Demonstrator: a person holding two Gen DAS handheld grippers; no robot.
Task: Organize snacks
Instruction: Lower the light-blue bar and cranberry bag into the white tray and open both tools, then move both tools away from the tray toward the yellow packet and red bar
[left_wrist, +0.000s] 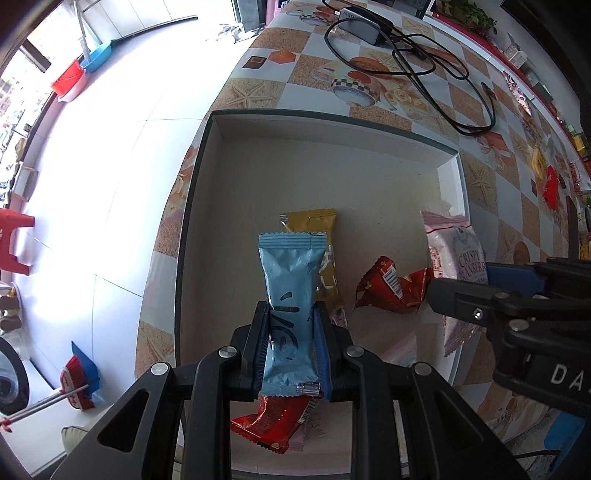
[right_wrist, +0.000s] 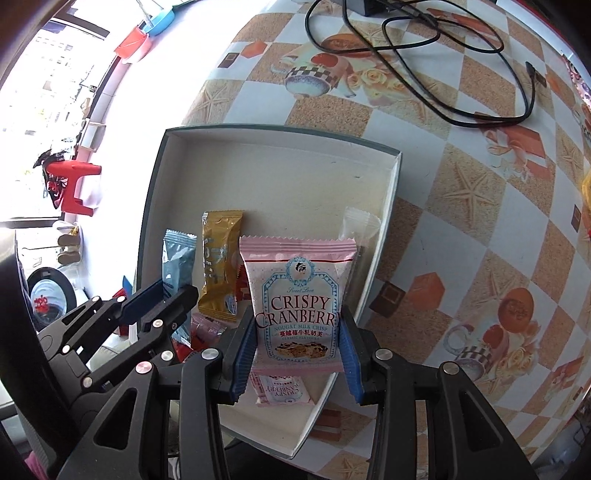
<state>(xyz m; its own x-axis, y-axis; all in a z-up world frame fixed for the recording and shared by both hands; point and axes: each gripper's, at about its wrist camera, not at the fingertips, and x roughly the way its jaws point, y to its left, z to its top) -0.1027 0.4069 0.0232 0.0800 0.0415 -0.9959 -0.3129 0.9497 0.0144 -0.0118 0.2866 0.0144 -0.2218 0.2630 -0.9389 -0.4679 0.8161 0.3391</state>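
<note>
Blue packet (left_wrist: 291, 295) clamped in left claw (left_wrist: 290, 332) above the box (left_wrist: 332, 125).

Glossy crinkled foil blue packet (left_wrist: 290, 291); matt cardboard box (left_wrist: 369, 173); smooth printed tablecloth (right_wrist: 461, 229).

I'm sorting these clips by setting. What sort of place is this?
Most likely a home, perhaps a dining area: a table under a patterned tablecloth, a red plastic stool on a pale tiled floor, and a broom and dustpan.
</note>
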